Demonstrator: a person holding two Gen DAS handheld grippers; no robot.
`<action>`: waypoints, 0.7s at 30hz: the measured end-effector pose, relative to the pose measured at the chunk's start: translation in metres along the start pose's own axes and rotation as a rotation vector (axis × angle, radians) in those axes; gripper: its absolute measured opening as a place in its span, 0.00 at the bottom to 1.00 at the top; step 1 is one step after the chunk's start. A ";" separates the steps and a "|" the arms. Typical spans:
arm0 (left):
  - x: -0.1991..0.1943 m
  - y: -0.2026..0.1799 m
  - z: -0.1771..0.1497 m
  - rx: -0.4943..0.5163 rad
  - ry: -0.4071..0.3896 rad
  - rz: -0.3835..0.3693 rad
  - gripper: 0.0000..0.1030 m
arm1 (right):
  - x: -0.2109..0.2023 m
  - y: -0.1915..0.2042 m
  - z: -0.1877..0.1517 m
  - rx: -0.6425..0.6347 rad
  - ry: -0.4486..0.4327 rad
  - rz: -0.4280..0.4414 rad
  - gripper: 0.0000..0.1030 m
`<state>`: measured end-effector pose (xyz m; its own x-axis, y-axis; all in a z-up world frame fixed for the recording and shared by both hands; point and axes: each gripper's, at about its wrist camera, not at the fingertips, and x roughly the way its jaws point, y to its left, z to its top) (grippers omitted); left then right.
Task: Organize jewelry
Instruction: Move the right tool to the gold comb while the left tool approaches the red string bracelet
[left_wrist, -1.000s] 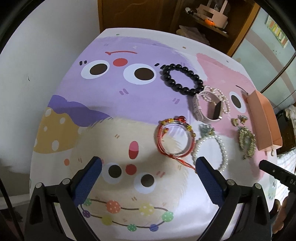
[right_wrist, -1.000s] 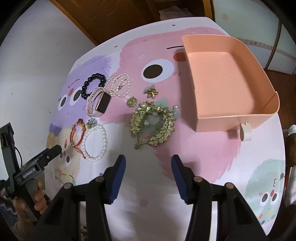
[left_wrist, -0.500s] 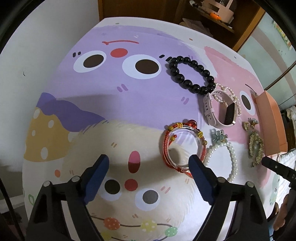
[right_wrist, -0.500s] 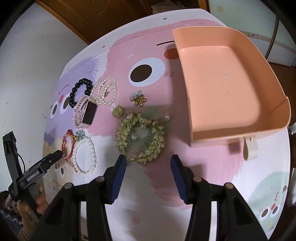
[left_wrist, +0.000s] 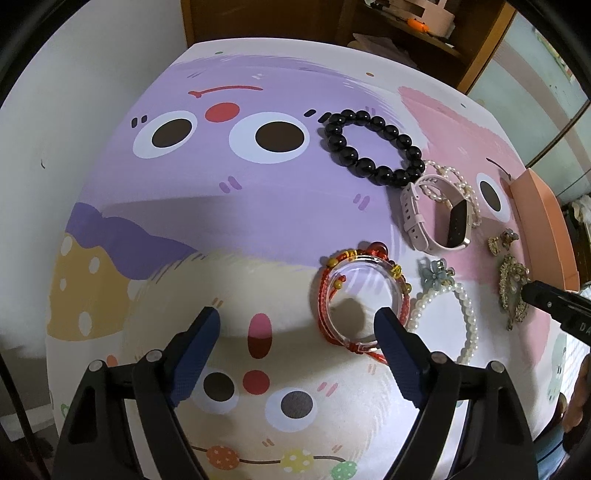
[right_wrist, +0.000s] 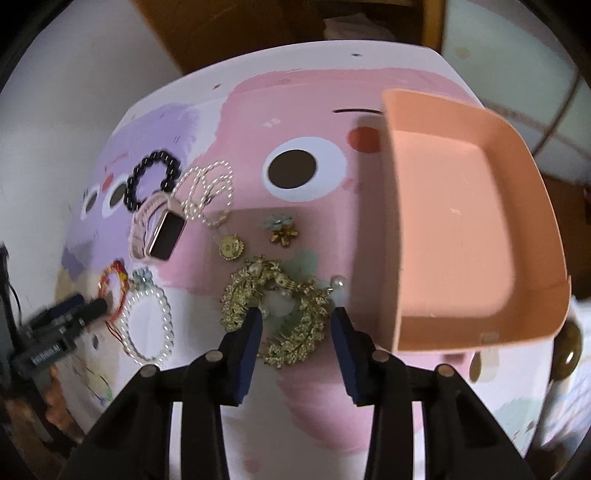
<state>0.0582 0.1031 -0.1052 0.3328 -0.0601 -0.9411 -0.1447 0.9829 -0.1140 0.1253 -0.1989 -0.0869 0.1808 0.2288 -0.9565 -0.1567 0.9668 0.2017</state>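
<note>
Right tool (right_wrist: 297, 314): jaws just narrowing, still spread around knobbly gold filigree comb (right_wrist: 275, 312), partly hidden. Left tool (left_wrist: 297, 323) spread; clear glossy bangle (left_wrist: 364, 295) beside one pad. View blurred.

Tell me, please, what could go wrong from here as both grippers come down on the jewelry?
The right gripper, jaws just closing around the gold hair comb, might grip only its edge and let it slip. The left gripper is open with one finger over the red string bracelet; it may snag the loose threads.
</note>
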 end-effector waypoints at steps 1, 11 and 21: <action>0.000 0.000 0.001 0.001 0.001 -0.001 0.82 | 0.001 0.003 0.002 -0.032 0.007 -0.013 0.36; 0.004 -0.002 0.004 0.027 0.004 0.011 0.82 | -0.012 0.030 0.014 -0.248 0.038 -0.015 0.36; 0.008 -0.007 0.010 0.119 0.037 0.032 0.82 | 0.007 0.046 0.033 -0.498 0.127 -0.048 0.24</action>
<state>0.0708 0.0976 -0.1090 0.2953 -0.0325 -0.9549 -0.0427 0.9980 -0.0472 0.1512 -0.1495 -0.0775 0.0843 0.1401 -0.9865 -0.5998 0.7978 0.0620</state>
